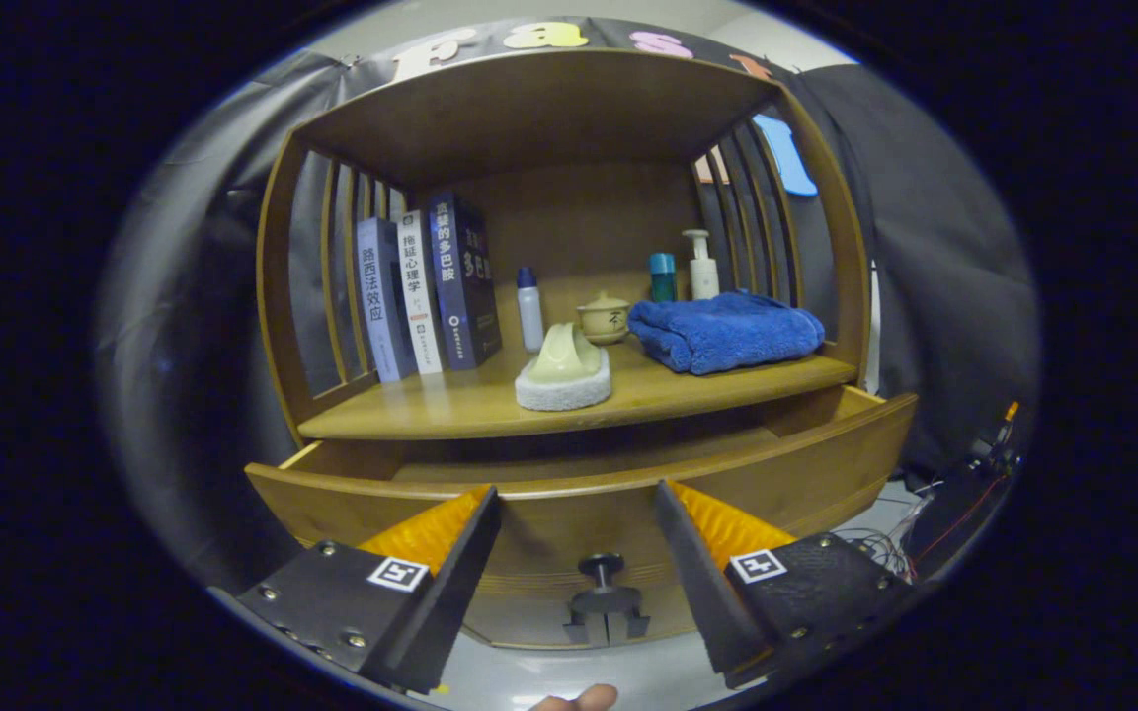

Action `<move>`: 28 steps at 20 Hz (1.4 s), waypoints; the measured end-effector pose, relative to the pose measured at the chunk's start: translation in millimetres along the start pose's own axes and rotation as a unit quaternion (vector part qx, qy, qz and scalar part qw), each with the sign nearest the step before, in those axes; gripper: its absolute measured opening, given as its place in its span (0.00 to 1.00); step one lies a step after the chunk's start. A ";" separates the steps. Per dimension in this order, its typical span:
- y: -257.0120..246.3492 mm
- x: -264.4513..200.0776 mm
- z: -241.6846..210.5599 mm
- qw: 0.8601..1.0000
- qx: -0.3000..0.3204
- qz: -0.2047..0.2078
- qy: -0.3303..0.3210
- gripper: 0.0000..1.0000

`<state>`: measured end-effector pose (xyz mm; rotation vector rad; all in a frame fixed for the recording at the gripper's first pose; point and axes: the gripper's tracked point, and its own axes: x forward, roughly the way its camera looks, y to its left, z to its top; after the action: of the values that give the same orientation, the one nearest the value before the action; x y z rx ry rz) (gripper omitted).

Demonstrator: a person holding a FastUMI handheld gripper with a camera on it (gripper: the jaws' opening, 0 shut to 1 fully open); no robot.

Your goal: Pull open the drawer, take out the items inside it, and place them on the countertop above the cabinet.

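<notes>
The wooden cabinet's drawer (806, 449) stands pulled out, its dark knob (601, 569) low between my fingers. Over the front panel I see a strip of bare drawer floor (569, 460); the rest of the inside is hidden. My gripper (577, 489) is open, nothing between the fingers, tips level with the drawer's top edge. On the countertop (431, 410) above the drawer lie a pale green scrubber on a white sponge (563, 370) and a folded blue towel (724, 331).
Three upright books (421, 291) stand at the countertop's left; a white bottle (529, 308), a small lidded pot (605, 318), a teal bottle (663, 276) and a pump bottle (701, 267) line the back. Slatted side walls and a roof enclose it. Cables (964, 494) lie right.
</notes>
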<state>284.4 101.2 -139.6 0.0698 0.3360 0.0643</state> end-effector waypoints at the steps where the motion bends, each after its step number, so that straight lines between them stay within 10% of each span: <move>1: -0.2 5.4 1.3 1.000 -0.001 0.001 0.003 0.95; 24: -5.3 59.4 10.4 1.000 -0.003 0.002 0.014 0.95; 28: 1.5 44.8 -10.4 0.993 -0.080 0.055 0.073 0.96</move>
<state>323.1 106.6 -163.9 -0.0761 0.4725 0.2053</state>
